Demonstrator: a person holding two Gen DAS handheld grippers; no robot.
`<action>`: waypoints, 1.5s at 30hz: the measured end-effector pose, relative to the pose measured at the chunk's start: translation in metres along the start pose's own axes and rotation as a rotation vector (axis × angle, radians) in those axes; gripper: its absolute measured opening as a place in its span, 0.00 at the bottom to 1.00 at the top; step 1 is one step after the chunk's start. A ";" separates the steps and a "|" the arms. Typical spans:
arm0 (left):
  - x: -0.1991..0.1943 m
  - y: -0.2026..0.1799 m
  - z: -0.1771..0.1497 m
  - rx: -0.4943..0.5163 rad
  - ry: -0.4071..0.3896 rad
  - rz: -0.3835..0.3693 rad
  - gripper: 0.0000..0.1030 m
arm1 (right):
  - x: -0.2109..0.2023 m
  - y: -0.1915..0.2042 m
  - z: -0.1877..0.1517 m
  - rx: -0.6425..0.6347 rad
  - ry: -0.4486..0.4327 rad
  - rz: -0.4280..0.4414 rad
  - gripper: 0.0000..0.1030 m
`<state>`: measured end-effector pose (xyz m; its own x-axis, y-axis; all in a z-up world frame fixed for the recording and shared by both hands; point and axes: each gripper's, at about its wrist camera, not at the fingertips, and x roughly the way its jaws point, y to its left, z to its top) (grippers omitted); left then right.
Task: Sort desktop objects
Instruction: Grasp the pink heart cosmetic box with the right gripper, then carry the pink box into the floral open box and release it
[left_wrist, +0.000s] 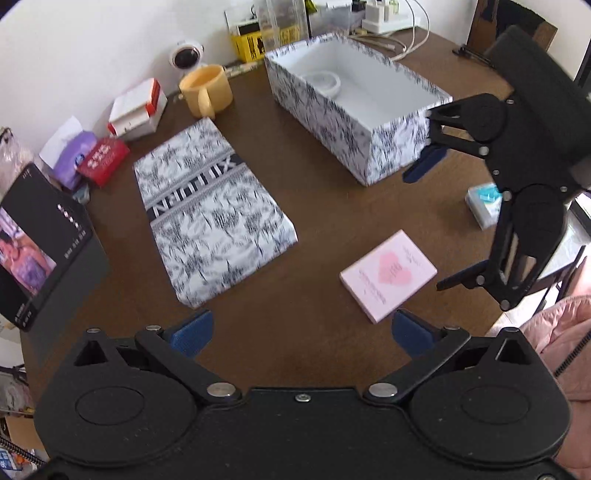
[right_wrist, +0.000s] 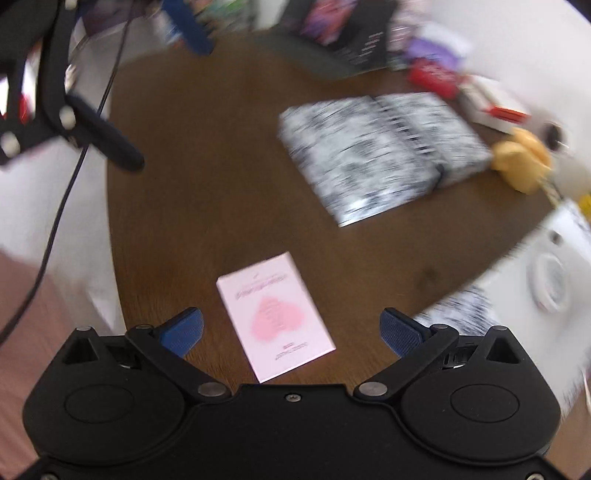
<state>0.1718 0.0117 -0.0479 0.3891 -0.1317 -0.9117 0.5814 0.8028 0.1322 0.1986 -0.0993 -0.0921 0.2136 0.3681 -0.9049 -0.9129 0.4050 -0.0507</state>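
The brown wooden counter (left_wrist: 314, 229) carries everything. Largest on it is the open patterned box (left_wrist: 332, 122), far right in the left wrist view, white inside, with a white round dish (left_wrist: 320, 82) lying on its bottom. Its matching lid (left_wrist: 210, 214) lies flat to the left of it, well apart, printed side up with a dark lettered band across it. At the near left edge stands a black carton (left_wrist: 40, 236) with a picture on its side.

The left claw (left_wrist: 301, 334) hangs above bare counter, its blue-padded fingers spread wide with nothing between them. The right claw (right_wrist: 291, 334) is likewise spread wide and empty; in its own blurred view it hovers directly over the pink card box (right_wrist: 275, 317), which lies flat between the two pads but is not touched by them. From the left wrist view that pink box (left_wrist: 388, 275) sits near right on the counter, in front of the open box.

Along the far left stand a yellow mug (left_wrist: 207, 90), a white-and-red box (left_wrist: 137, 109), a red packet (left_wrist: 103, 160) and a purple tissue pack (left_wrist: 72, 162). A small white-and-teal packet (left_wrist: 484, 205) lies at the right, partly behind the right claw.
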 end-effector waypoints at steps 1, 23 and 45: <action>0.003 -0.001 -0.005 -0.001 0.010 -0.004 1.00 | 0.009 0.003 0.001 -0.037 0.024 0.013 1.00; 0.024 0.000 -0.020 -0.096 0.055 -0.029 1.00 | 0.069 0.009 0.016 -0.304 0.252 0.175 0.83; -0.017 0.008 0.105 -0.080 -0.097 -0.084 1.00 | -0.082 -0.109 0.052 -0.271 -0.017 -0.054 0.67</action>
<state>0.2452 -0.0405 0.0100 0.4108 -0.2529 -0.8759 0.5579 0.8296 0.0221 0.2987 -0.1297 0.0095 0.2678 0.3673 -0.8907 -0.9594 0.1868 -0.2114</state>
